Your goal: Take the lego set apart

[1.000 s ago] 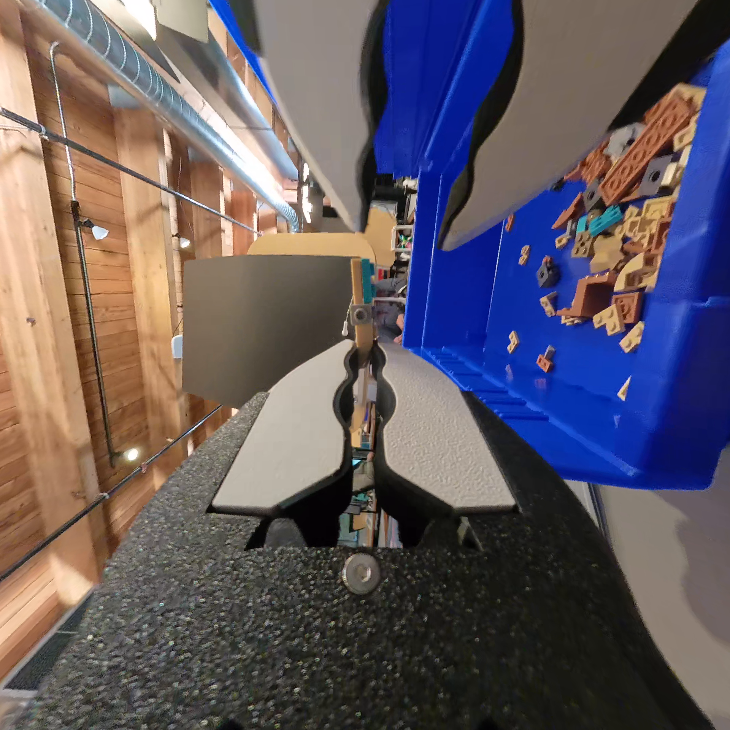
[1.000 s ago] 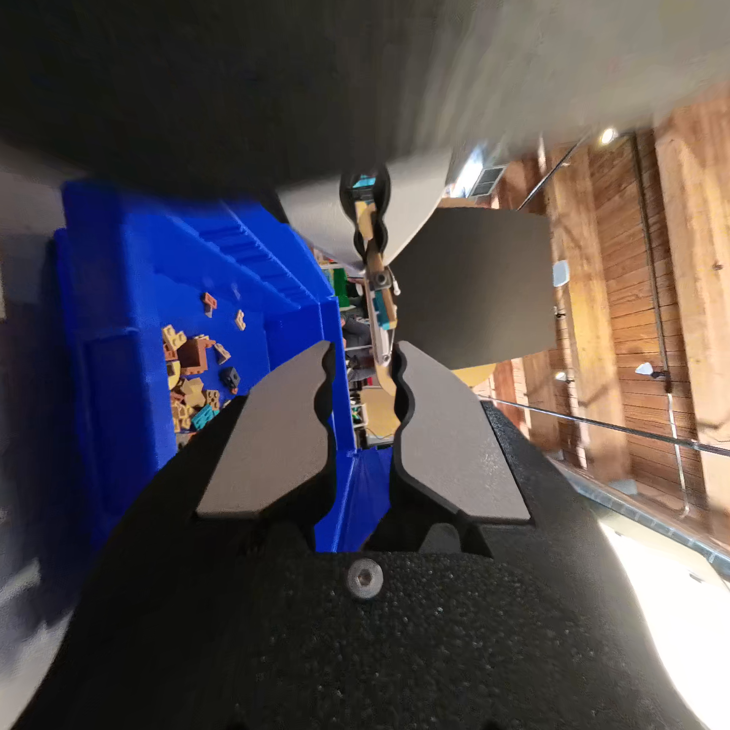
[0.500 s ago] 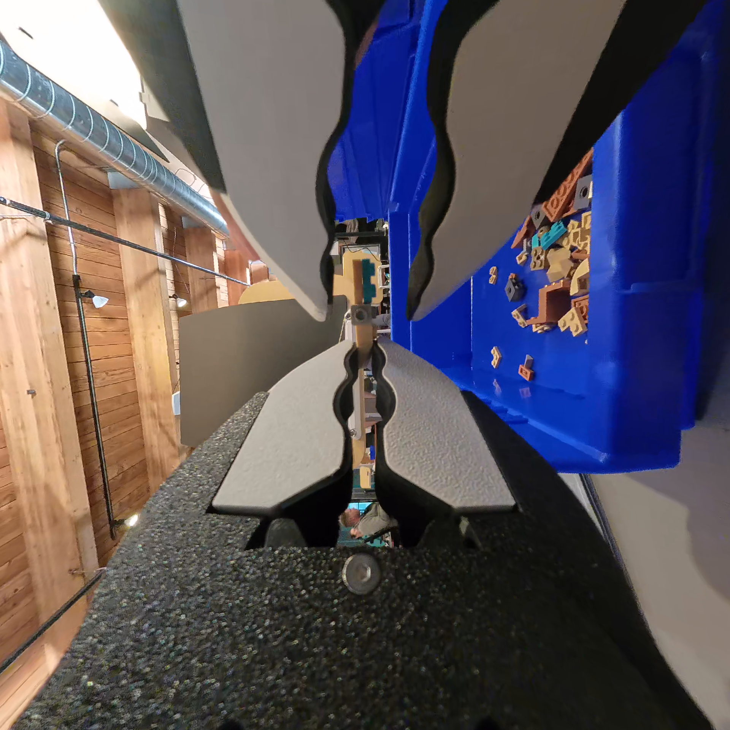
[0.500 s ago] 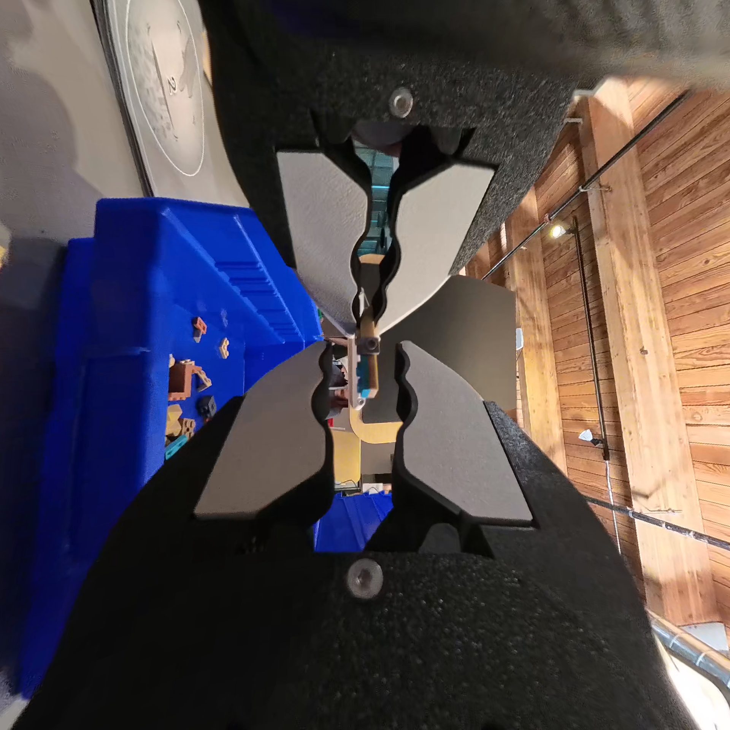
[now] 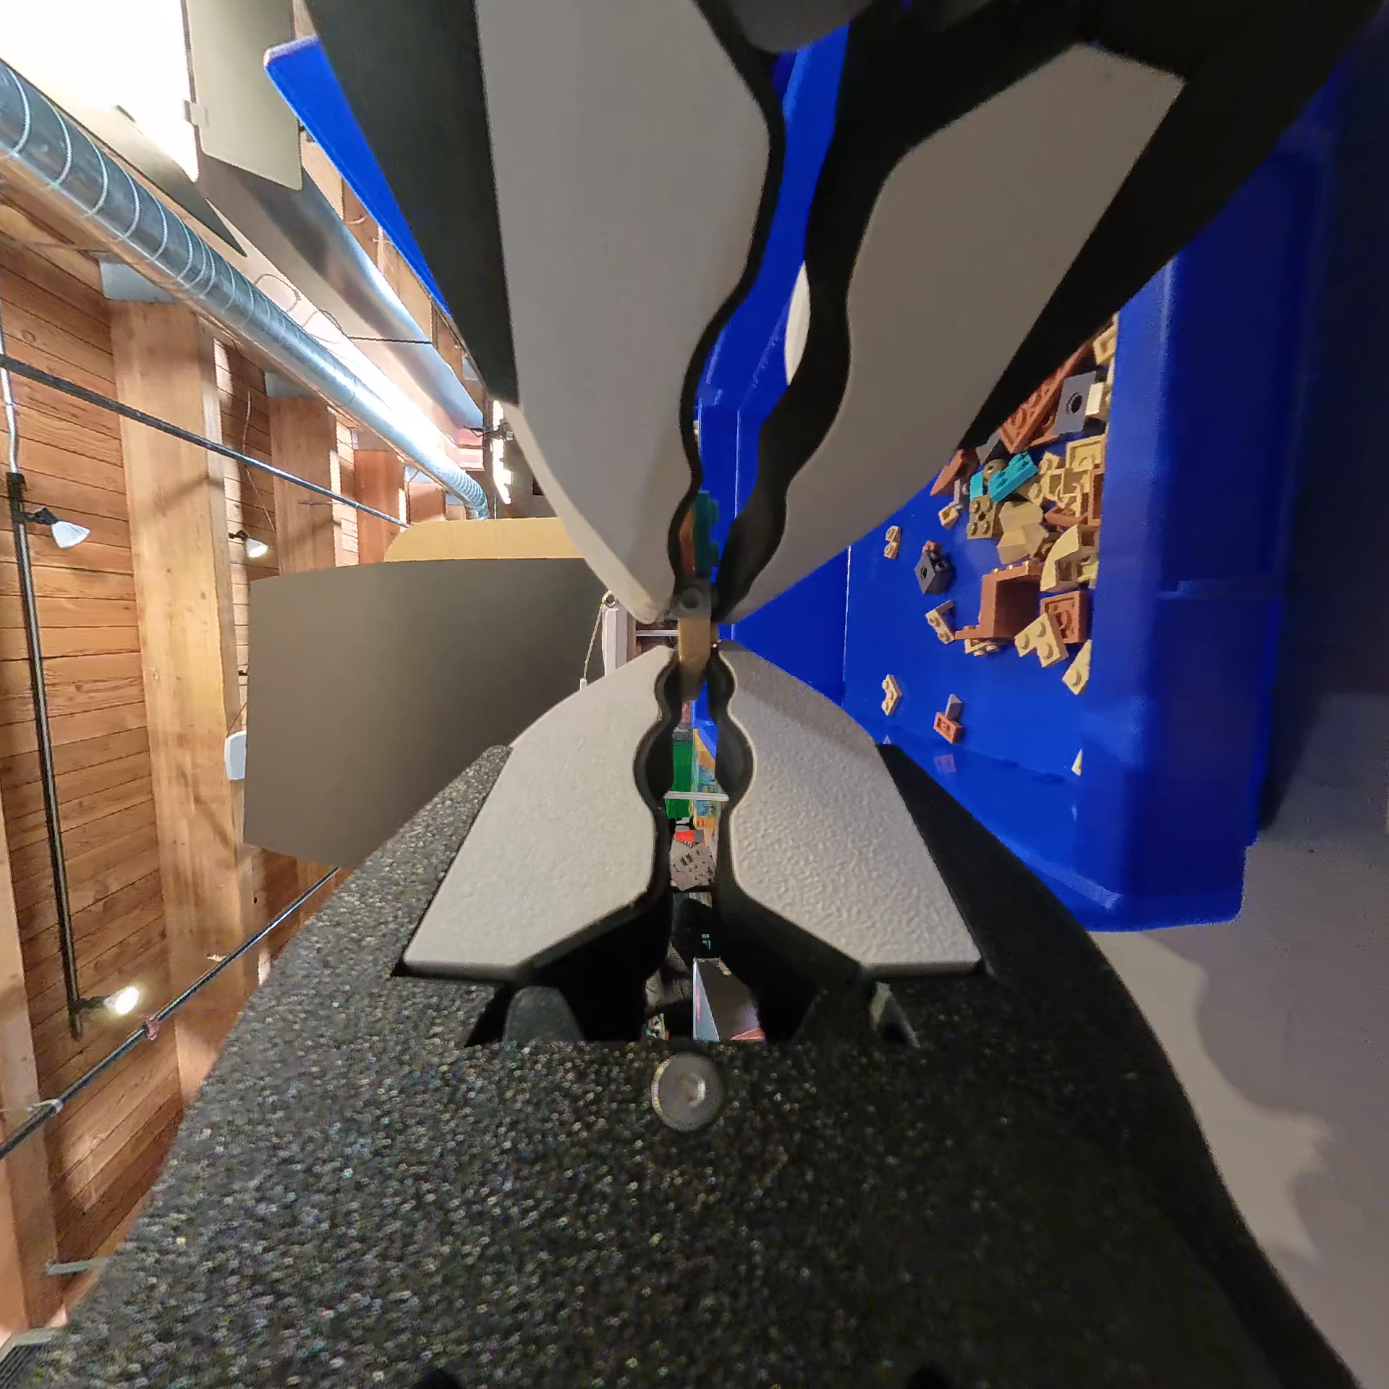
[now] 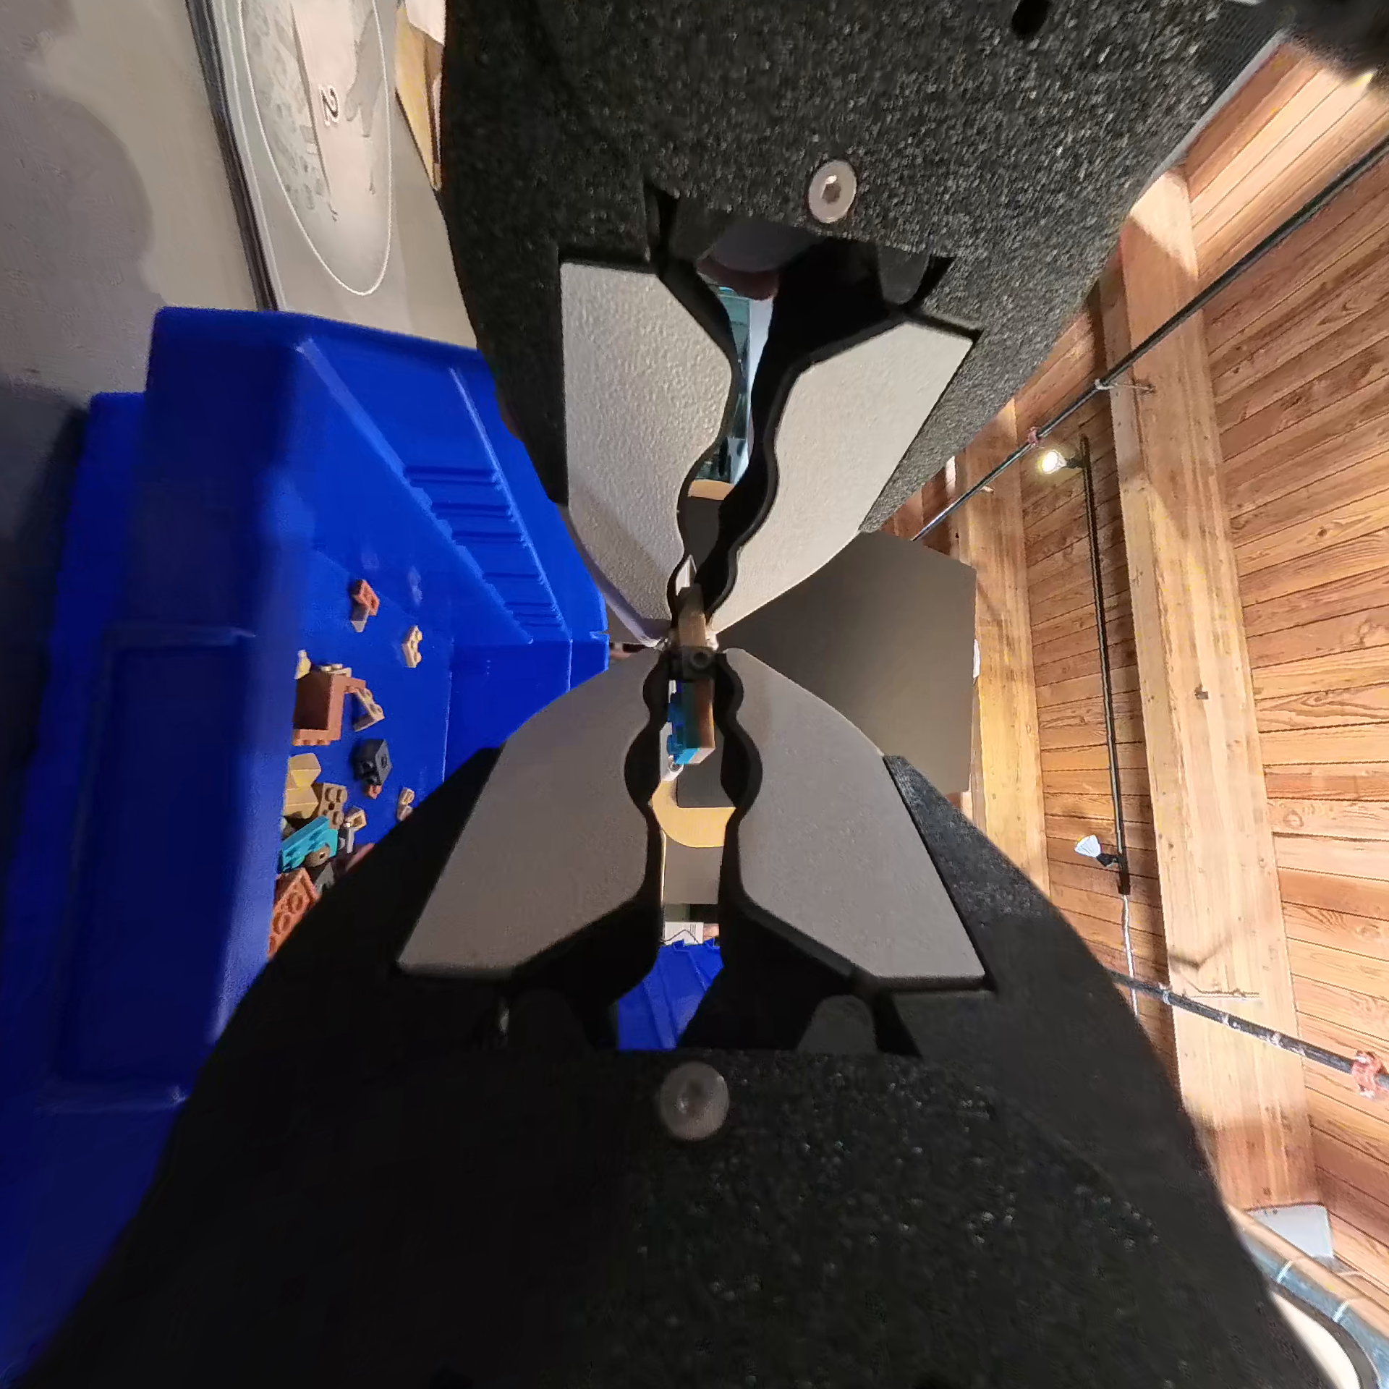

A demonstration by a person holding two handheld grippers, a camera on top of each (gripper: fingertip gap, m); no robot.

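Observation:
A small brick assembly hangs in the air between my two grippers, which meet tip to tip. In the left wrist view my left gripper (image 5: pixel 695 665) is shut on its tan end (image 5: pixel 695 643). My right gripper (image 5: pixel 695 597) comes in from above, shut on the dark grey piece (image 5: pixel 691 599) and teal plate (image 5: pixel 705 526). In the right wrist view my right gripper (image 6: pixel 695 665) presses on the dark grey piece (image 6: pixel 695 660), with the teal plate (image 6: pixel 680 725) and brown plate (image 6: pixel 704 714) between its fingers. The left gripper (image 6: pixel 695 624) holds the tan end (image 6: pixel 693 624) from above.
A blue bin (image 5: pixel 1165 676), also in the right wrist view (image 6: pixel 188 676), holds several loose tan, brown, teal and grey bricks (image 5: pixel 1037 541) close beside the grippers. A grey panel (image 5: pixel 413 714) and a wooden wall (image 6: pixel 1240 676) stand behind. A grey mat with a printed circle (image 6: pixel 316 150) lies past the bin. Less than 4 cm separates the two grippers' tips.
My right gripper moved in over the teal and brown end of the assembly and its open jaws shut on it. My left gripper kept its hold on the tan end.

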